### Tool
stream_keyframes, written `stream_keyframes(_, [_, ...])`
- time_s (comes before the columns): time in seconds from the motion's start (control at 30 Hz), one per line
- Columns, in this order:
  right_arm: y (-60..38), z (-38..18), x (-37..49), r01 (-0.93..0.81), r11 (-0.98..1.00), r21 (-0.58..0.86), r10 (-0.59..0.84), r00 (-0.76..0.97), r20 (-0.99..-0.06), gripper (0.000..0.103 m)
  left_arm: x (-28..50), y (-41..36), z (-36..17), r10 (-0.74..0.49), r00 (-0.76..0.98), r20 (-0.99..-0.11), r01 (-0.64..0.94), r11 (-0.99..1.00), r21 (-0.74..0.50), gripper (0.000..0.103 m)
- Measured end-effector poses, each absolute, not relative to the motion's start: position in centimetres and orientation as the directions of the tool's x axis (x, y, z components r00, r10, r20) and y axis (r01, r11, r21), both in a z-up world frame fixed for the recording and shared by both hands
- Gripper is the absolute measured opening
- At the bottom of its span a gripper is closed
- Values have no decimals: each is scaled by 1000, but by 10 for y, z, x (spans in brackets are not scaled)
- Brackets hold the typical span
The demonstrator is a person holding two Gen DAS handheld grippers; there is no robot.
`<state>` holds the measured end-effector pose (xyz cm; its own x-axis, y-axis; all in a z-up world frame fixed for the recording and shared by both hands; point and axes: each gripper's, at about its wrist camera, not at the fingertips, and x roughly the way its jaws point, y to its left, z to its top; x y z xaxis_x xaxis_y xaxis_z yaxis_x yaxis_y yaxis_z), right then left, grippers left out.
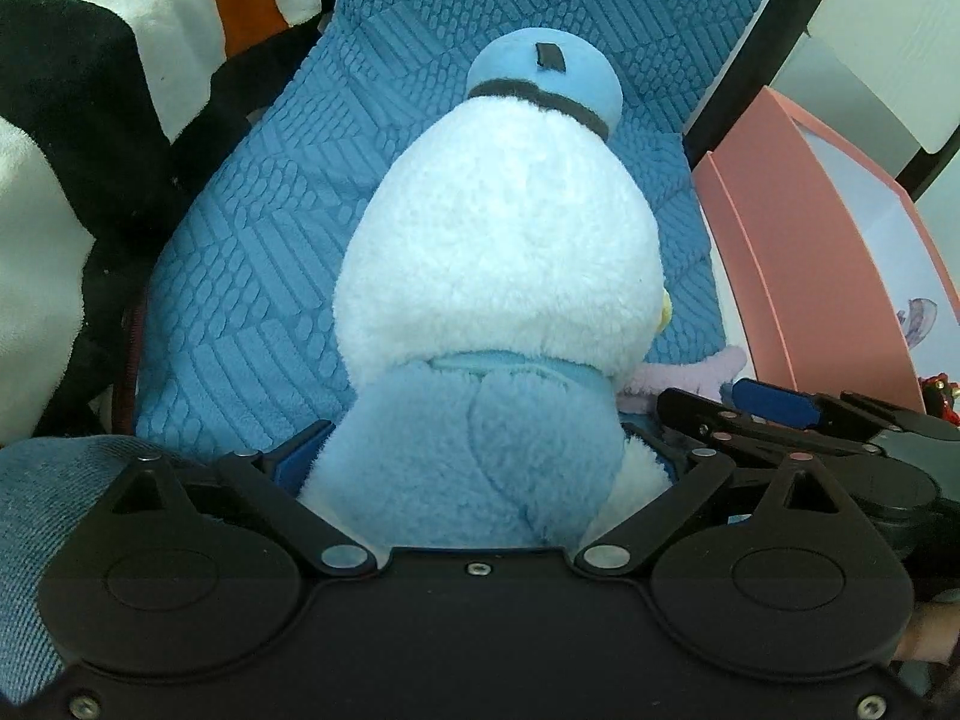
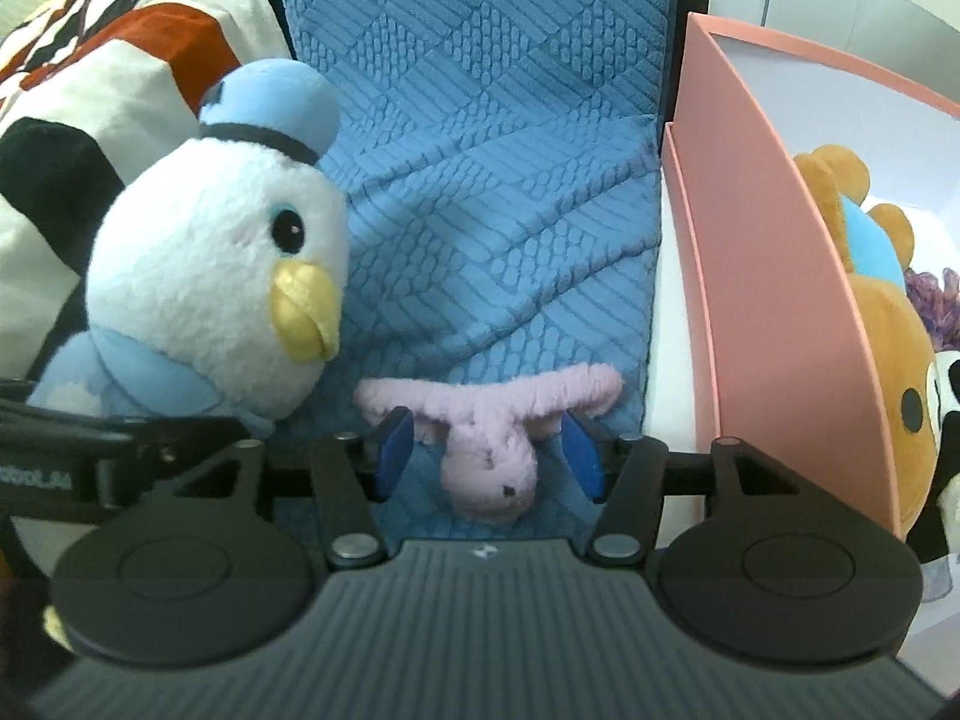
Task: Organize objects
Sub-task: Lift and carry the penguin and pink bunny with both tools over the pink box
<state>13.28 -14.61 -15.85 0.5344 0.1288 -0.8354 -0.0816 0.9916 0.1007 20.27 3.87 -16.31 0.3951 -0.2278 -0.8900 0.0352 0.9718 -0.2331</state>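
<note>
step: gather toys off blue cushion [image 2: 492,180] | left gripper [image 1: 474,462] spread around bird [image 1: 498,276], not pinching | right gripper [image 2: 486,450] spread astride pink toy [image 2: 489,450] | I'd squeeze bodies, not limbs, then lift toward pink box [image 2: 780,300]

Black left gripper [image 1: 480,450], right gripper [image 2: 486,456]; blue pads [image 2: 396,450], silver rivets.

The bird toy [image 2: 210,294] sits on the quilted mat [image 2: 492,192], the small plush [image 2: 489,438] just to its right, and the box [image 2: 780,312] stands right of the mat.
</note>
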Motion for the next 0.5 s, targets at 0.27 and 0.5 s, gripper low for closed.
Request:
stream_keyframes(0.27, [-156,-175,141,-52,980,190,191,482,-855,35,205,43,-165,-240,402,-884,-4,965,-264,97])
stream_keyframes(0.5, [-150,-170,140,-81,986,146,166,478,-863,34,211,40,-165,-208,408,-889,-26,971,-238,92])
